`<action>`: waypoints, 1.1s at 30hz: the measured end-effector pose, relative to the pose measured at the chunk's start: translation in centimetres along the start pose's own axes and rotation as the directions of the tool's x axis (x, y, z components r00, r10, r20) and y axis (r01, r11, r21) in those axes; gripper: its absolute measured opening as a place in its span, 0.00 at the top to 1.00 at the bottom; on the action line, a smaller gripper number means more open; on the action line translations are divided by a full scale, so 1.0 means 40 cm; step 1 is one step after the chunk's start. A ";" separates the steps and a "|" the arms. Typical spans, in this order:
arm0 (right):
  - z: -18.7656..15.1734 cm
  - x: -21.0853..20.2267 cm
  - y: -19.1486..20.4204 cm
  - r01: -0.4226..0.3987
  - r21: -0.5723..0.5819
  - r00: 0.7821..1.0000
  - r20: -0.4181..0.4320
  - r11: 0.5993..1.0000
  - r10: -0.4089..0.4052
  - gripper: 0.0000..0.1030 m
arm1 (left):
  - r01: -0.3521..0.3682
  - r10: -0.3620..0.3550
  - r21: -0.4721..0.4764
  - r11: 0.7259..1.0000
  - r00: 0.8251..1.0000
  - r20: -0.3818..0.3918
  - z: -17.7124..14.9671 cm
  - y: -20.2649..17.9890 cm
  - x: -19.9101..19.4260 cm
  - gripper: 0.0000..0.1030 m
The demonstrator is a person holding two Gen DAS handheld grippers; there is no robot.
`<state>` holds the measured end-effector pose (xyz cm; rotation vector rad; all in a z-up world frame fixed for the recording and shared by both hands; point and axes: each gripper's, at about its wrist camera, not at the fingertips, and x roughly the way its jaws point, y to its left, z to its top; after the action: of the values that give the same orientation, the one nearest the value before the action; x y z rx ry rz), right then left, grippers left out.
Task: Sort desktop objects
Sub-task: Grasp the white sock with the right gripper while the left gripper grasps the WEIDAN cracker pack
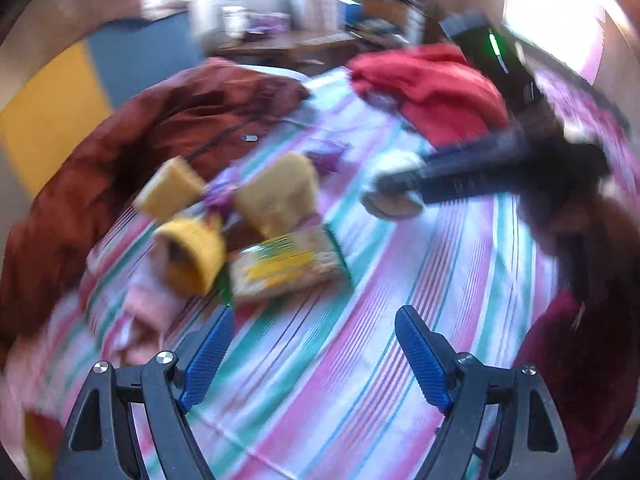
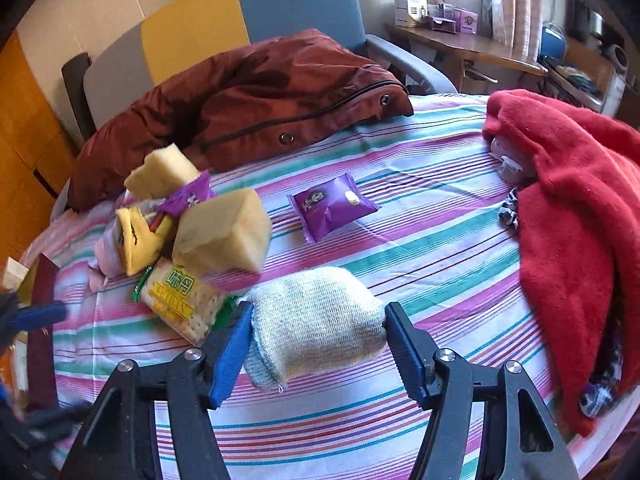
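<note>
Knitted, cream-and-pale-blue scrub pad point(image 2: 316, 320) sits between the blue fingers point(image 2: 230, 356) of the right gripper point(image 2: 318, 344); both pads touch its short ends, its long axis running straight across from one to the other. Fingers closed onto it at roughly pad width, so I judge it held, carried low over the striped cloth point(image 2: 420, 248) of the round worktop.

Heap of things lies ahead and to the left of the pad: cracker packet point(image 2: 180, 300) nearest, just beside the left finger; a yellow sponge block point(image 2: 224, 236) resting on the packet; a second sponge point(image 2: 160, 170) further back; a yellow knitted piece point(image 2: 138, 240) and a purple sachet point(image 2: 190, 196) wedged among them. Another purple sachet point(image 2: 332, 208) lies alone, straight ahead, well apart from the heap.

Brown jacket point(image 2: 248, 100) fills the far edge, red fleece point(image 2: 572, 200) the right edge. If the pad belongs with the sponges, the move is forward-left, and the cracker packet and the near sponge stand in the way.

Left gripper point(image 1: 314, 356): wide open, nothing between its fingers, over bare stripes on the near side of the same heap; its view is heavily motion-blurred. Right gripper is the one with the load.
</note>
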<state>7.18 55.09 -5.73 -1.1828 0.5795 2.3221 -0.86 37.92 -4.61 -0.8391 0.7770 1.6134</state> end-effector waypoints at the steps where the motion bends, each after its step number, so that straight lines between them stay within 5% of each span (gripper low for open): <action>1: 0.003 0.002 -0.003 0.001 0.004 1.000 0.001 1.000 -0.001 0.36 | 0.004 -0.004 0.042 0.999 1.000 -0.011 0.008 -0.007 0.017 0.17; 15: 0.011 -0.007 -0.034 -0.024 0.047 1.000 0.003 0.999 0.024 0.35 | 0.053 0.017 0.371 0.927 0.983 -0.181 0.069 0.007 0.199 0.16; 23: 0.013 -0.009 -0.038 -0.022 0.054 1.000 0.009 0.998 0.022 0.35 | 0.108 -0.053 0.281 0.954 0.979 -0.199 0.083 0.041 0.231 0.14; 33: 0.013 -0.007 -0.027 -0.019 0.028 1.000 0.009 0.999 0.018 0.35 | 0.159 -0.101 0.311 0.937 0.976 -0.193 -0.010 -0.059 0.147 0.22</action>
<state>7.62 56.20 -5.38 -1.1586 0.6209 2.3255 0.66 41.03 -9.92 -0.7797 1.0572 1.2599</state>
